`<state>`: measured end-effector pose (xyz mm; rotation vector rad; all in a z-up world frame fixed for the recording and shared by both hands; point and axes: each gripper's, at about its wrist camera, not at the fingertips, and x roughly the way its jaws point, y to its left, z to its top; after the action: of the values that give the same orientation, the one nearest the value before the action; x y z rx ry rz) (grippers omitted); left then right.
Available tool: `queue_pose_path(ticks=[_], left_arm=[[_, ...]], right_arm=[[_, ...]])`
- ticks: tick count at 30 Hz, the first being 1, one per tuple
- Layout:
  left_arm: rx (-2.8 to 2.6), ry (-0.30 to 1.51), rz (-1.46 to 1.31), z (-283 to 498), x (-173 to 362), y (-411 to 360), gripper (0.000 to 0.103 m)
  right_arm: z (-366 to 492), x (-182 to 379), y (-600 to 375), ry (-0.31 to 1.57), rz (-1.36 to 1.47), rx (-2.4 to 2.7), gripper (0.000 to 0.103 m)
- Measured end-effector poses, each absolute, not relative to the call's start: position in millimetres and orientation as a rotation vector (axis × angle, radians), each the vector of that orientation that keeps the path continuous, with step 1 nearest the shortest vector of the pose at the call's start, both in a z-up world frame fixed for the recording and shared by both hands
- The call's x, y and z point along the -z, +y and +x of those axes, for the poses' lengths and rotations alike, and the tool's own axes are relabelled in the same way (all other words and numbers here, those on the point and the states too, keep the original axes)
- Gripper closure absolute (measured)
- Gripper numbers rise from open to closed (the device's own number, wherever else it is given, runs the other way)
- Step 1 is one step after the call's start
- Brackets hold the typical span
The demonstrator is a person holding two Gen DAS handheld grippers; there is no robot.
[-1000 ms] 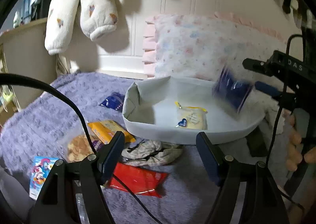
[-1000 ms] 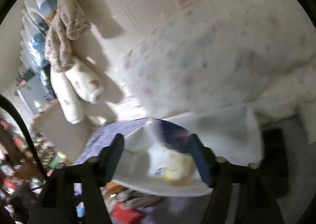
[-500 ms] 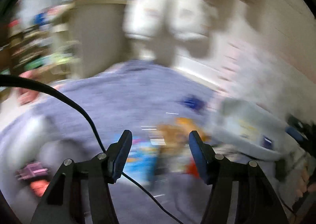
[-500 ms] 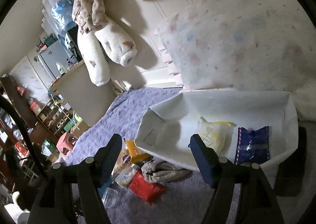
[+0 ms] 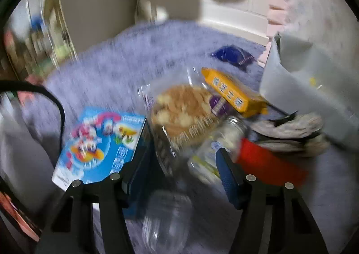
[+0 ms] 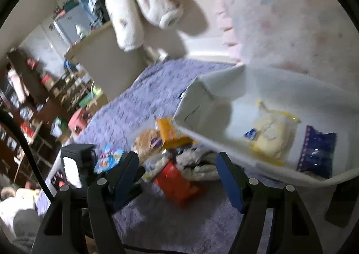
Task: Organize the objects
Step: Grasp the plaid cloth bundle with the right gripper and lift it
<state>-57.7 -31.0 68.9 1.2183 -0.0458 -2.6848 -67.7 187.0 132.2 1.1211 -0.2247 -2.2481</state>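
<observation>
The left tongs (image 5: 179,171) are held apart over a heap of snacks on the purple bed cover (image 5: 112,70); nothing is gripped. A blue carton (image 5: 98,144) lies at the left, a clear pack of cookies (image 5: 181,110) and a yellow box (image 5: 233,92) beyond. The right tongs (image 6: 177,175) are likewise apart and empty, above a red packet (image 6: 179,184). In the white tray (image 6: 202,101) at the right, a yellow pouch (image 6: 271,135) and a dark blue packet (image 6: 316,153) are seen.

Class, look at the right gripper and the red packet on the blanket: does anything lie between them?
Nothing visible does. The right gripper is open above bare blanket, and the red packet lies just ahead, with a crumpled cloth touching its far side.
</observation>
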Motion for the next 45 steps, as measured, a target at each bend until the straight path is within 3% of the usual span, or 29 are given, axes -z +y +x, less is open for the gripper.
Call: queue_pose_path(ticks=[2, 5, 7, 20, 28, 29, 32, 37, 41, 45], left_arm=[[2.687, -0.101, 1.167, -54, -71, -27, 0.041], [2.779, 0.135, 1.209, -51, -82, -42, 0.041], [2.789, 0.195, 1.219, -51, -90, -49, 0.041], [2.794, 0.159, 1.284, -58, -96, -37, 0.036], [2.825, 0.195, 1.291, -60, -95, -32, 0.036], [2.827, 0.198, 1.284, -59, -96, -32, 0.036], [2.835, 0.215, 1.266, -58, -98, -33, 0.036], [2.840, 0.253, 1.250, -58, -100, -37, 0.036], [2.844, 0.243, 1.236, -57, -102, -37, 0.036], [2.863, 0.241, 1.216, -54, -107, -36, 0.036]], right_arm=[[-66, -127, 178, -0.180, 1.141, 2.207, 0.033], [-63, -121, 167, -0.131, 1.168, 2.166, 0.033], [-64, -115, 164, -0.120, 1.191, 2.151, 0.033], [-88, -60, 155, -0.103, 1.339, 2.184, 0.033], [-100, -46, 174, -0.267, 1.262, 2.238, 0.033], [-99, -44, 173, -0.269, 1.259, 2.238, 0.034], [-99, -39, 169, -0.222, 1.271, 2.267, 0.050], [-99, -45, 173, -0.212, 1.244, 2.282, 0.064], [-95, -53, 172, -0.200, 1.223, 2.298, 0.068], [-93, -65, 176, -0.312, 1.225, 2.221, 0.069]])
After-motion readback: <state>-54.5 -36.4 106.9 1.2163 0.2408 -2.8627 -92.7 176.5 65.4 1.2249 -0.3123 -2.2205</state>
